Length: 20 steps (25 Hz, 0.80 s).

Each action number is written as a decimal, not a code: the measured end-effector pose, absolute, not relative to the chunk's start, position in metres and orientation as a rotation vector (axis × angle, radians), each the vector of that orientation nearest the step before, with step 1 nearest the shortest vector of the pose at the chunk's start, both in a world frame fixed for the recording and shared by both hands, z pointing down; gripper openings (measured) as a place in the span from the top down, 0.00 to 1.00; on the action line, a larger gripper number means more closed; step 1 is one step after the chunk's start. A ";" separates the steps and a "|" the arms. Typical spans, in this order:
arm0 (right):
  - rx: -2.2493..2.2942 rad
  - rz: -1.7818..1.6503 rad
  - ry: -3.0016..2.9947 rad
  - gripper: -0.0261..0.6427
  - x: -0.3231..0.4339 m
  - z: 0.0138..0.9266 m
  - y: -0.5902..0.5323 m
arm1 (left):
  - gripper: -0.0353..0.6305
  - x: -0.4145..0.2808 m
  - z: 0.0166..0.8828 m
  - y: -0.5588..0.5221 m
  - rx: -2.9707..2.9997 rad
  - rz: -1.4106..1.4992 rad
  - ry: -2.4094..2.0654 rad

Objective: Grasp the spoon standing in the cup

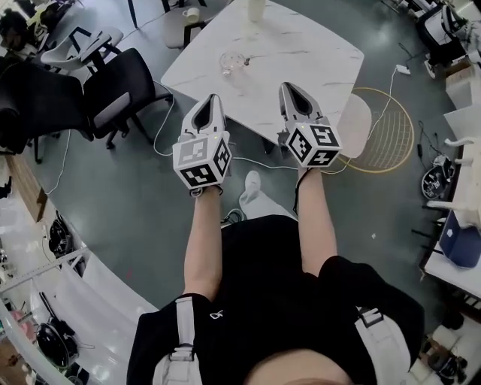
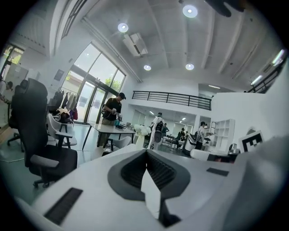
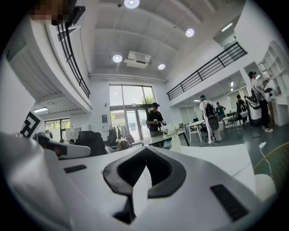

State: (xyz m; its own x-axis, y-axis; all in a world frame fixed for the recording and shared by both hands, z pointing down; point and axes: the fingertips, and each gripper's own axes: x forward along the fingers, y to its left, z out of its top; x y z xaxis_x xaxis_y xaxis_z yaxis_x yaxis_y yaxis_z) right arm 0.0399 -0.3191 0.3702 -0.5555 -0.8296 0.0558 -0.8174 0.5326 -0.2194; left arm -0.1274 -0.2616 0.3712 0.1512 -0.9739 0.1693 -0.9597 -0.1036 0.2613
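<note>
A small clear glass cup (image 1: 231, 62) stands on the white marble table (image 1: 301, 53), toward its near left side. A thin handle seems to stick out of it to the right, too small to make out. My left gripper (image 1: 213, 98) is shut and empty, with its tip at the table's near edge, below the cup. My right gripper (image 1: 288, 86) is shut and empty over the near part of the table, to the cup's right. In the gripper views the left gripper (image 2: 146, 152) and the right gripper (image 3: 145, 149) each show jaws met at the tip; the cup is hidden.
A white vase (image 1: 256, 9) stands at the table's far edge. Black office chairs (image 1: 113, 90) are on the left and a gold wire chair (image 1: 385, 128) on the right. Cables and a power strip (image 1: 403, 69) lie on the grey floor.
</note>
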 end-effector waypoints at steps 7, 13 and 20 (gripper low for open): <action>-1.408 -0.469 2.702 0.95 0.042 0.397 -0.391 | 0.92 -0.126 0.391 -0.325 2.058 -0.008 -1.888; -1.354 -0.501 2.751 0.95 0.025 0.413 -0.419 | 0.92 -0.141 0.407 -0.336 1.983 -0.004 -1.928; -1.331 -0.492 2.815 0.95 0.005 0.421 -0.435 | 0.92 -0.164 0.420 -0.346 1.905 -0.039 -1.956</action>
State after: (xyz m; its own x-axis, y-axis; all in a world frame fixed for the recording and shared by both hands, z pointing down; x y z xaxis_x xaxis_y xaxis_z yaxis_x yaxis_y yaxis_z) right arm 0.0047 -0.4347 0.4208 -0.6433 -0.7524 0.1413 -0.7558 0.5947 -0.2740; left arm -0.1643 -0.3458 0.4198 0.0164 -0.9634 0.2675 -0.9521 0.0667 0.2985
